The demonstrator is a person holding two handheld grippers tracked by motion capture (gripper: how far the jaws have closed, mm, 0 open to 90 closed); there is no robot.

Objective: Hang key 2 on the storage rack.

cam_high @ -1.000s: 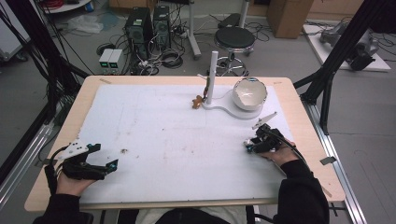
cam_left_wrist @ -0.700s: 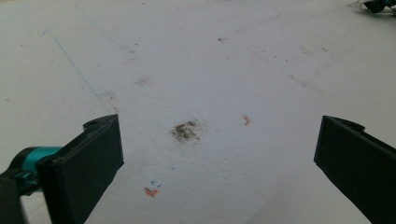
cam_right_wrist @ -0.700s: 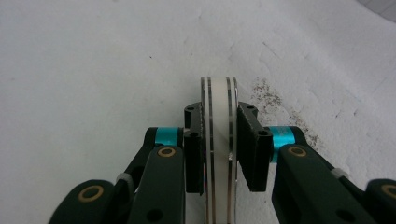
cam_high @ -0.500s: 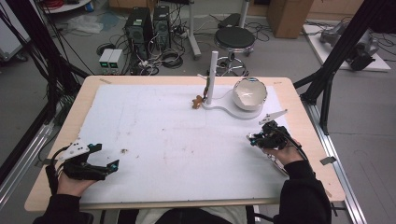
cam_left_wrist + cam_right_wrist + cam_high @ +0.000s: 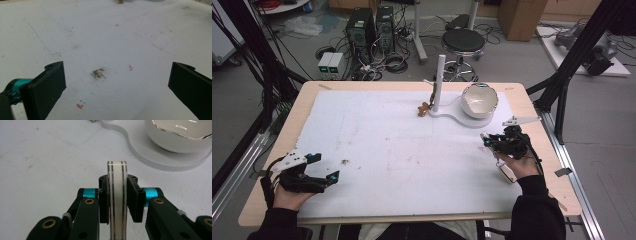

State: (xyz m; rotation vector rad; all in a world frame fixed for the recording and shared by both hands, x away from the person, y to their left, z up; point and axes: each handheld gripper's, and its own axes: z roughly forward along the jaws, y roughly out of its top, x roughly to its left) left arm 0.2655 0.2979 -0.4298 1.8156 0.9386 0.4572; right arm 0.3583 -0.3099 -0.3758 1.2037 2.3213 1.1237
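Now clamped edge-on between the right gripper's (image 5: pixel 117 197) pads: a white bangle (image 5: pixel 117 195) with gold stripes, lifted off the mat (image 5: pixel 412 150) near the bowl (image 5: pixel 479 100) on its stand (image 5: pixel 447 111). Left gripper (image 5: pixel 115 82) spread wide, holding nothing.

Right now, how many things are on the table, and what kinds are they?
White bowl: 1
White stand with a post: 1
Small brown thing by the post: 1
Cream bangle with dark stripes, in the right gripper: 1
Total: 4
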